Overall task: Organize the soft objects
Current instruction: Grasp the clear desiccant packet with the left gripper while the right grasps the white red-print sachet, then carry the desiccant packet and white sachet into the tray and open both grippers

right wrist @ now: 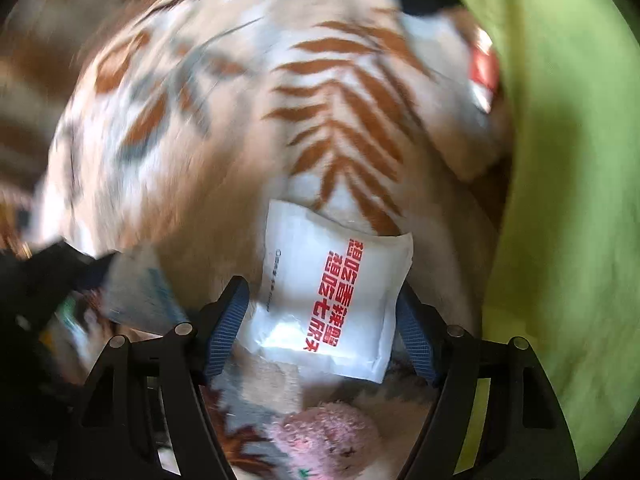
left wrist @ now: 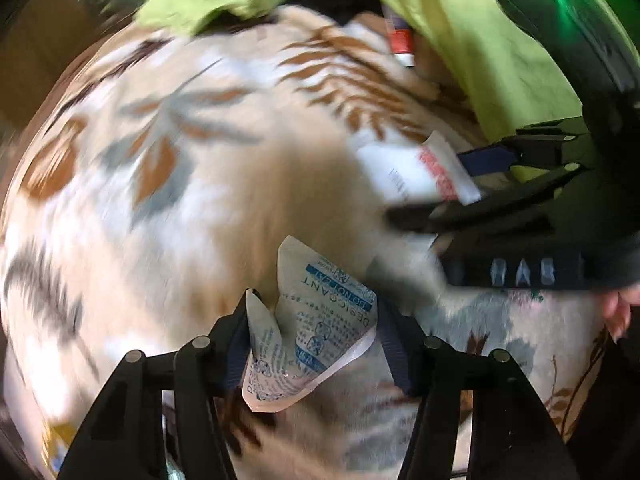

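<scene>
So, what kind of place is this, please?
Probably a home, on a bed or sofa: a fleecy leaf-patterned blanket covers the whole surface, with a green cloth beside it. Small packets and a pink fluffy thing lie on it.

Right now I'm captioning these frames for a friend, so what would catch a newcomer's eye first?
Probably the two paper packets: a crumpled blue-printed desiccant sachet pinched in the left gripper, and a white packet with red lettering between the right gripper fingers. Both hang over a leaf-patterned blanket, with lime-green fabric along the right side.
</scene>
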Demonstrator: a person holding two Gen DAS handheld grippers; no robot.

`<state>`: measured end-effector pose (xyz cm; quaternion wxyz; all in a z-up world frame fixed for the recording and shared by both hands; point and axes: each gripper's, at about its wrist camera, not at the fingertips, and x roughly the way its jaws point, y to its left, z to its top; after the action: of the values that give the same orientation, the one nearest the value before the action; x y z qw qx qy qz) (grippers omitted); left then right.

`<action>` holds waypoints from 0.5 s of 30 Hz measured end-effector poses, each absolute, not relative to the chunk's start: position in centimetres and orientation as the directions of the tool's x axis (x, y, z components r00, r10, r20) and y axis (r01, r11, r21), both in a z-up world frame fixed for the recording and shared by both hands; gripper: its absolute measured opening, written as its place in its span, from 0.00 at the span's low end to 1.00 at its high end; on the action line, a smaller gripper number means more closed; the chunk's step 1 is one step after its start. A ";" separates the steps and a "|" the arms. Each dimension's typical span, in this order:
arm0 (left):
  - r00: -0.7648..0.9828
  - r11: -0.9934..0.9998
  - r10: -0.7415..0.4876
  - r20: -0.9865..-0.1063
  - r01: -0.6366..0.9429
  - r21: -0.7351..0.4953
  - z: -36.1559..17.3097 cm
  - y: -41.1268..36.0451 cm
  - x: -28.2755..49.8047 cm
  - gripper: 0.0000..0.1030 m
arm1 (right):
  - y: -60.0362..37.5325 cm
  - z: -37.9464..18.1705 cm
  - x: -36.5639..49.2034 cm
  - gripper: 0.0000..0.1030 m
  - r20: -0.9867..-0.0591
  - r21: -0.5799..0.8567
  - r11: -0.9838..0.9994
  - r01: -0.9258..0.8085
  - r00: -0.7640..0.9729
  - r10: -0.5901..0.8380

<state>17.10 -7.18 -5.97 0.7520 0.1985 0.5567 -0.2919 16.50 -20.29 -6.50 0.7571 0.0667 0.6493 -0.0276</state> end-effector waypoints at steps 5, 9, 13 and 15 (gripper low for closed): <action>0.229 0.842 -0.260 -0.938 0.529 -0.104 -4.2 -2.6 15.8 0.55 | -21.3 -5.7 16.0 0.46 -0.981 0.085 0.994 0.061 0.181 0.073; 0.259 0.875 -0.277 -0.925 0.466 -0.132 -2.6 -0.4 13.1 0.55 | -22.7 -3.7 14.9 0.45 -0.958 0.201 0.977 0.075 0.220 0.181; 0.293 0.910 -0.279 -0.914 0.386 -0.154 -1.2 1.8 10.6 0.55 | -21.0 -1.1 13.4 0.45 -0.933 0.255 0.967 0.025 0.268 0.240; 0.315 0.926 -0.274 -0.909 0.340 -0.162 -0.3 3.1 9.5 0.55 | -19.6 -0.2 12.5 0.46 -0.924 0.282 0.959 -0.017 0.266 0.276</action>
<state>9.51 3.14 -0.29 0.8103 0.0296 0.5538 -0.1894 12.50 -19.60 -0.21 0.7882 0.1082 0.5987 0.0928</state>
